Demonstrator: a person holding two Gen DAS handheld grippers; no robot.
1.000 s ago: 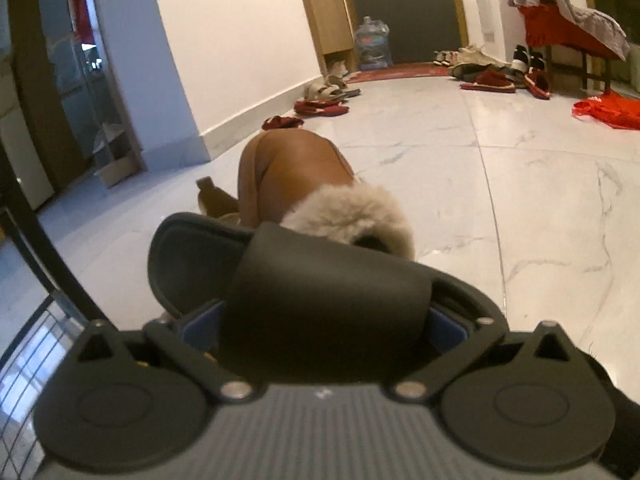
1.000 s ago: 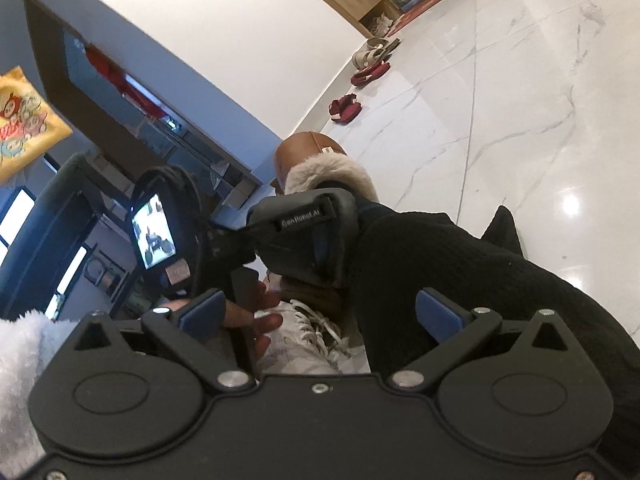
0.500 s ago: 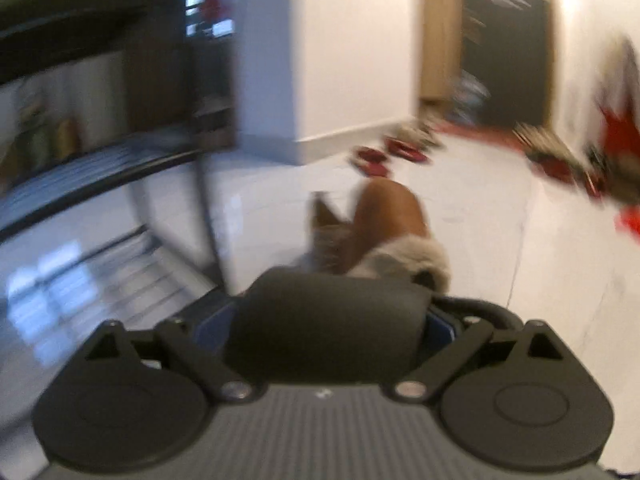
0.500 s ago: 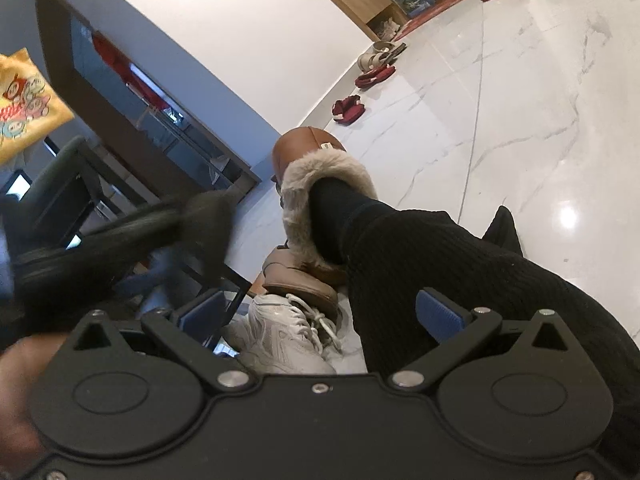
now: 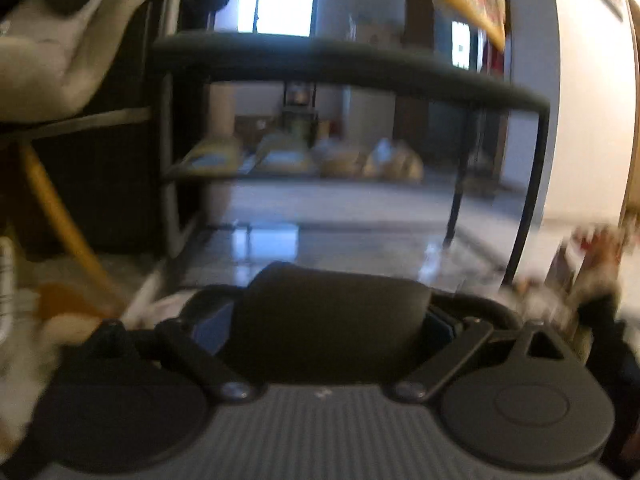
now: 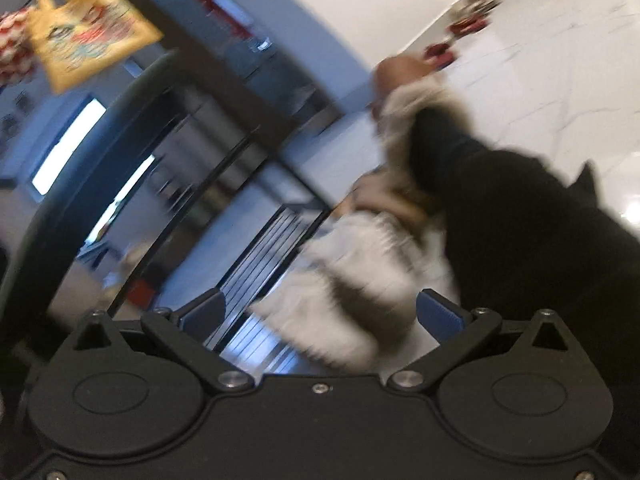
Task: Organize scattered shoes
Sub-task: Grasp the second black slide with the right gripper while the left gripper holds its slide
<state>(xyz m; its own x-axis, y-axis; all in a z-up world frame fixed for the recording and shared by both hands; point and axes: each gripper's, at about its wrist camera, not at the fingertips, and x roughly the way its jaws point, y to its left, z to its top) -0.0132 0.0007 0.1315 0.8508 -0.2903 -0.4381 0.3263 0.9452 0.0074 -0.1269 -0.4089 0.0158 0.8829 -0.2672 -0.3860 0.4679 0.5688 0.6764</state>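
Note:
A black slide slipper (image 5: 332, 320) fills the space between the jaws of my left gripper (image 5: 320, 328), which is shut on it. The left wrist view faces a black metal shoe rack (image 5: 344, 60) with a padded top bar and a lower shelf (image 5: 280, 176). My right gripper (image 6: 320, 312) is open, its blue pads (image 6: 204, 310) wide apart. A blurred white sneaker (image 6: 352, 264) lies on the floor just ahead of them, untouched. Beyond it a brown fur-lined boot (image 6: 400, 76) is worn on a leg in black trousers (image 6: 520, 220).
A yellow printed bag (image 6: 84, 32) hangs above the rack. Pale clothing (image 5: 60, 52) is piled at the left of the left wrist view. More shoes lie blurred at that view's right edge (image 5: 592, 272). Red slippers (image 6: 440, 50) sit along the white wall on the marble floor.
My left gripper has swung left with the black slipper, from facing the hallway and the boot to facing the shoe rack. It has left the right wrist view, which has rolled a little.

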